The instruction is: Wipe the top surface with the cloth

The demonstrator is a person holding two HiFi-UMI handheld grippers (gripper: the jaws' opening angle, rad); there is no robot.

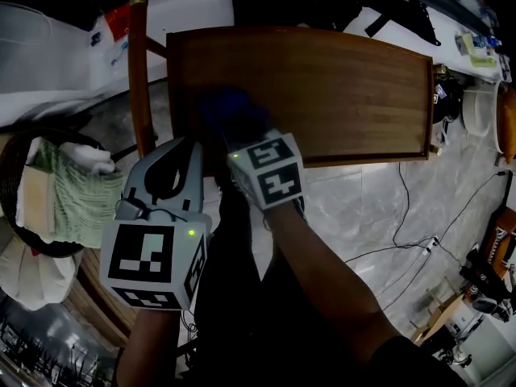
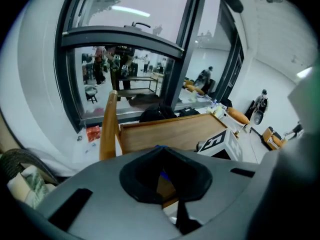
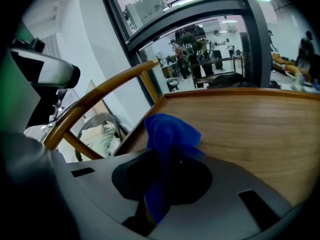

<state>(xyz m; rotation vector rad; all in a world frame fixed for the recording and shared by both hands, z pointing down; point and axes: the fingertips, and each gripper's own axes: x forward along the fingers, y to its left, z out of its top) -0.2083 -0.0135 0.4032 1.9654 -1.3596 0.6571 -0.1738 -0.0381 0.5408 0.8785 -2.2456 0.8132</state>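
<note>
Two tongs are in view. Right tongs (image 3: 161, 184) are clamped on a blue cloth (image 3: 170, 131), which sits bunched on the near-left part of the wooden counter (image 1: 339, 87). Left tongs (image 2: 172, 181) are closed and empty, near the counter's near-left corner. The cloth is probably light, soft and limp, so grip a thick fold to prevent slipping.

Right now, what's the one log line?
right hand-held gripper: shut on blue cloth | blue cloth: on brown wooden tabletop | left hand-held gripper: shut, empty
</note>
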